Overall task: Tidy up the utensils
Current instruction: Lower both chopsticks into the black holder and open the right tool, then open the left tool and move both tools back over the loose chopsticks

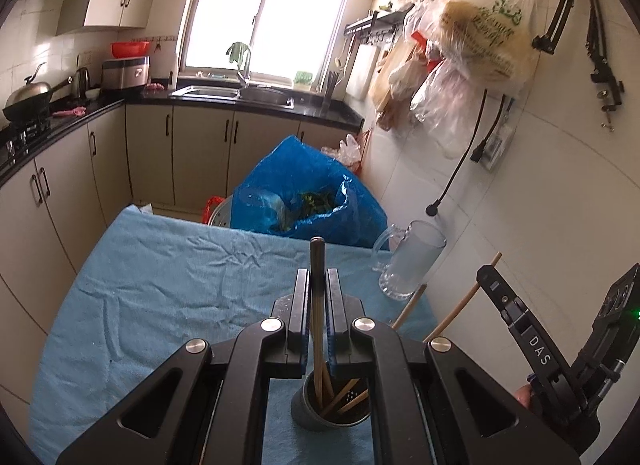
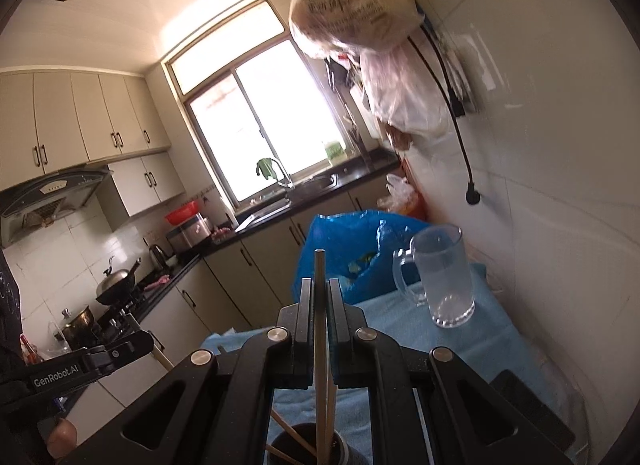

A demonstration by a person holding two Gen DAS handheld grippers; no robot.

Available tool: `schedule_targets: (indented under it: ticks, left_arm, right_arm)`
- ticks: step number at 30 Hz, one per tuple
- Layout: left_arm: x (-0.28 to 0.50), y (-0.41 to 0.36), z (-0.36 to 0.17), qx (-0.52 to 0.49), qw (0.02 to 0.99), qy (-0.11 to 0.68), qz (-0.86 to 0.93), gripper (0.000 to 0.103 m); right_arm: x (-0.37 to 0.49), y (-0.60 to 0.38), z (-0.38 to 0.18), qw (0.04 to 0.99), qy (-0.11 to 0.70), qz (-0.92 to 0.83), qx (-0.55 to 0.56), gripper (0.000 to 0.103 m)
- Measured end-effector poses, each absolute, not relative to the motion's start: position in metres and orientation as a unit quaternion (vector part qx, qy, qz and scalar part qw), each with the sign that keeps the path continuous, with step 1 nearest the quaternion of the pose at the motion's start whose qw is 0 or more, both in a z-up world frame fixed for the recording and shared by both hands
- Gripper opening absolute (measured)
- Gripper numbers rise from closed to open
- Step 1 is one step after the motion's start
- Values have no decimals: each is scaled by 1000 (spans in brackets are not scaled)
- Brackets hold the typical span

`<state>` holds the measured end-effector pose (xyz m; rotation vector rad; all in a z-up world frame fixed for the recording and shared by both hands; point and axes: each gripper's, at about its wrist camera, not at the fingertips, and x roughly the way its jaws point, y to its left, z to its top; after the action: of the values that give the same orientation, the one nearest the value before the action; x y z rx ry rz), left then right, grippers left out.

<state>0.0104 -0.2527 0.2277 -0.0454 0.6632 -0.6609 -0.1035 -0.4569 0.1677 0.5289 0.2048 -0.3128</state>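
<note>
A small table covered with a wrinkled light-blue cloth [image 1: 160,273] is seen standing in a narrow kitchen. The left gripper [image 1: 318,277] is closed on a dark wooden chopstick [image 1: 317,261], which is gripped between the pads and stands nearly upright — its lower end is set inside a dark cylindrical utensil holder [image 1: 316,413] resting on the cloth directly below the jaws. Several more brown chopsticks [image 1: 346,401] are leaned inside that holder. The right gripper [image 2: 320,289] is likewise clamped on a pale wooden chopstick [image 2: 320,265], held upright, with its lower end reaching into the same dark holder [image 2: 344,451], where other sticks are crossed. A clear glass mug with a handle [image 2: 444,277] is set on the cloth near the white wall, well apart from the holder. Behind the table a crumpled blue plastic bag [image 1: 296,185] is seen — greens are visible inside it.
</note>
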Motion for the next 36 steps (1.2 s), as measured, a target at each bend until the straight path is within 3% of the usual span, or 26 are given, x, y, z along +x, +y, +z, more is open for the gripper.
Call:
schedule_targets:
  ticks: [10, 13, 15, 23, 36]
  left_arm:
    - [18, -253, 212, -19, 883, 342, -321, 6]
    - [15, -249, 215, -22, 883, 342, -322, 14]
    - [13, -247, 219, -26, 885, 338, -321, 23]
    - [-9, -225, 231, -35, 892, 321, -317, 31]
    - [-47, -165, 201, -40, 893, 338, -296, 32]
  right_arm:
    - [-87, -465, 136, 936, 157, -127, 289, 9]
    - [-92, -466, 137, 935, 157, -124, 294, 20]
    - [-95, -467, 139, 935, 153, -123, 295, 21]
    - [-128, -458, 146, 936, 142, -121, 297, 24]
    - [-146, -380, 104, 937, 206, -64, 274, 25]
